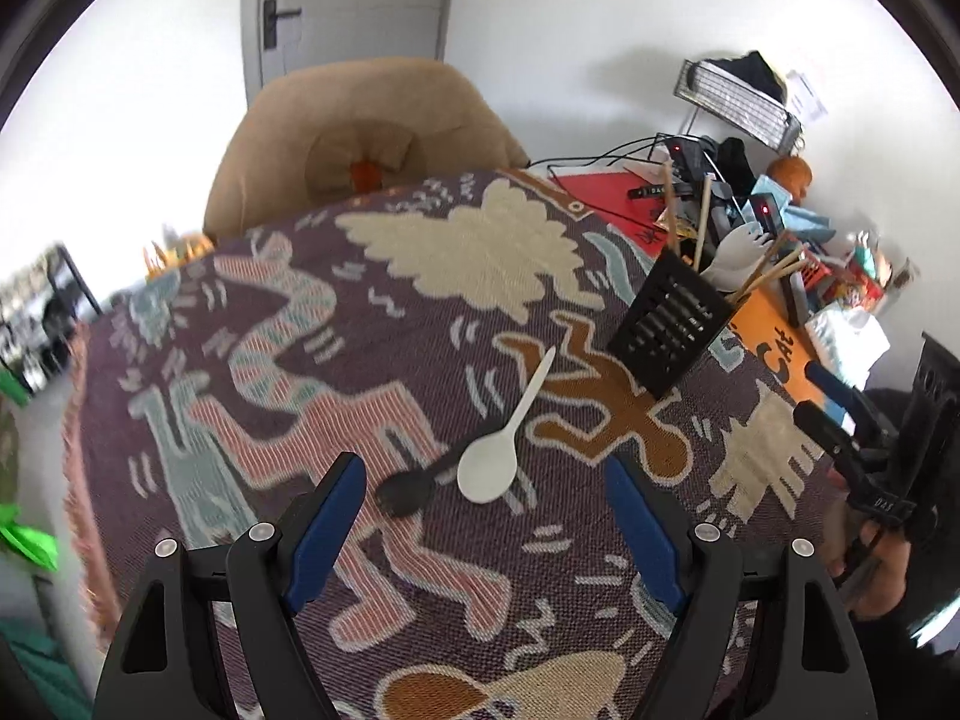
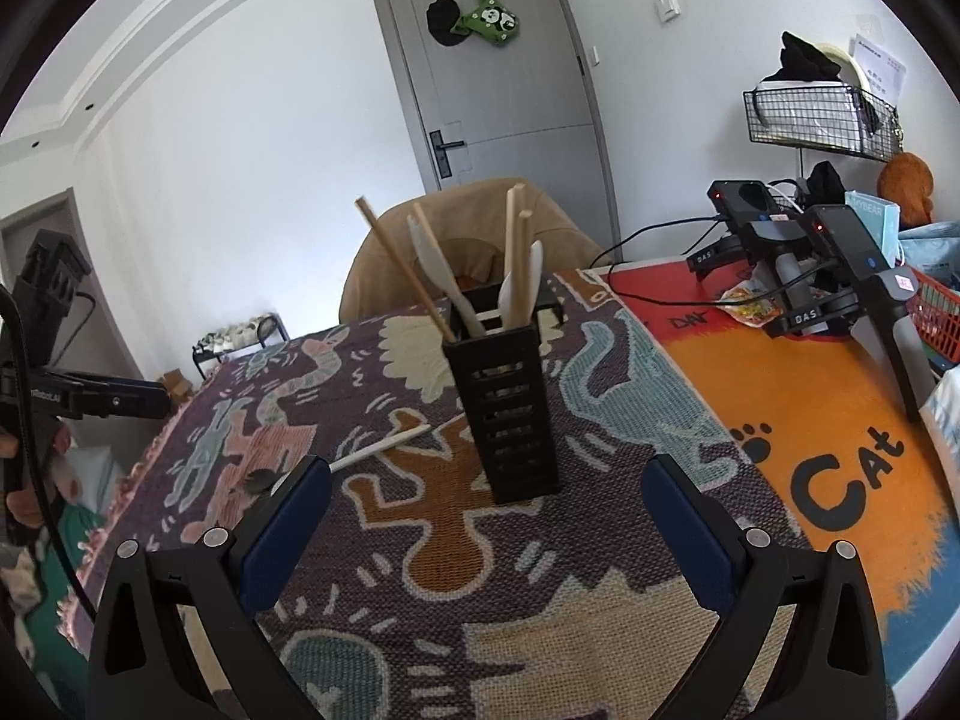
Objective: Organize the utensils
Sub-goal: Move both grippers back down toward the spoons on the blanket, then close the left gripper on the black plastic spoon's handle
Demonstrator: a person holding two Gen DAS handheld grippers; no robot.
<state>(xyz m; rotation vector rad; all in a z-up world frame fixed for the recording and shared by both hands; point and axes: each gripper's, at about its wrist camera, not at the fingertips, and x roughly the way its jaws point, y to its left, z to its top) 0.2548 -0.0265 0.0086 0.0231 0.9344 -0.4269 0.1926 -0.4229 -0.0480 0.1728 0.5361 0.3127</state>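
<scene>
A white plastic spoon (image 1: 501, 443) lies on the patterned cloth, its bowl toward me, partly over a black spoon (image 1: 414, 487). My left gripper (image 1: 485, 531) is open and empty, just short of both spoons. A black slotted utensil holder (image 1: 669, 321) stands beyond them to the right, holding chopsticks and white utensils. In the right wrist view the holder (image 2: 503, 414) stands upright ahead of my open, empty right gripper (image 2: 486, 519). The white spoon (image 2: 378, 447) lies left of the holder, and the black spoon (image 2: 259, 479) shows by the left finger.
The patterned cloth (image 2: 540, 630) covers the table, with an orange cat mat (image 2: 798, 420) to the right. Black gripper devices with cables (image 2: 798, 252), a wire basket (image 2: 816, 114) and clutter sit at the far right. A tan chair (image 1: 366, 138) stands behind the table.
</scene>
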